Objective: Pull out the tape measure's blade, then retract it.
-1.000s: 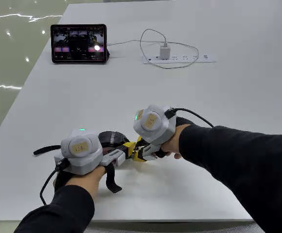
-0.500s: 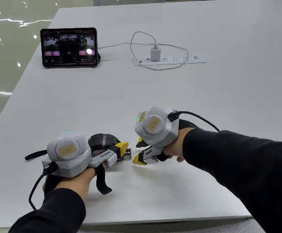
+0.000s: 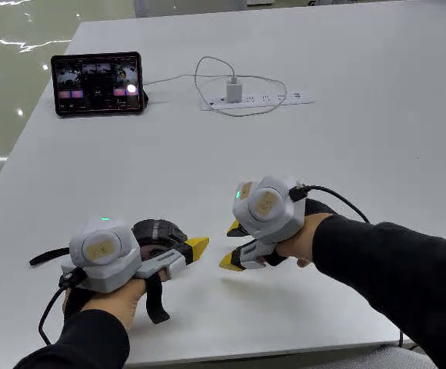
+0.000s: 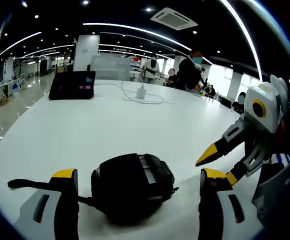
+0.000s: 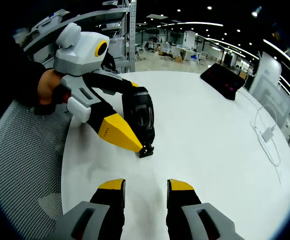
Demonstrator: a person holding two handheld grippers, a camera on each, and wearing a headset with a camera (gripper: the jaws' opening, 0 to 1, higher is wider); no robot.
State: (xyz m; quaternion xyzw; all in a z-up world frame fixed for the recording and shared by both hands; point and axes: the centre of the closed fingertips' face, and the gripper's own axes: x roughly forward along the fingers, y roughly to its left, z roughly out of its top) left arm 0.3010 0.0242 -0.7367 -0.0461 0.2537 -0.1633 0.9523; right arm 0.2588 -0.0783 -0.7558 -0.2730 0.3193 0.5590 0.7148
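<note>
The black tape measure [image 3: 155, 233] lies on the white table [image 3: 300, 161] near its front left, blade fully in, with the hook tab [image 5: 146, 150] at its mouth. My left gripper [image 3: 178, 240] is open, its jaws standing either side of the tape measure [image 4: 132, 184] with small gaps. In the right gripper view one yellow fingertip [image 5: 116, 132] lies alongside the case [image 5: 139, 114]. My right gripper [image 3: 233, 246] hovers a short way to the right of the tape measure, open, with nothing between its fingers [image 5: 146, 187]. It shows at the right of the left gripper view [image 4: 217, 167].
A tablet [image 3: 98, 83] stands at the back left. A white power strip [image 3: 257, 98] with a charger and looped cable lies at the back middle. A black strap [image 4: 25, 184] trails from the tape measure. The table's front edge is close below the grippers.
My right gripper has drawn away to the right from the tape measure's mouth, where it met the left gripper. The left gripper stays at the tape measure. The camera has shifted.
</note>
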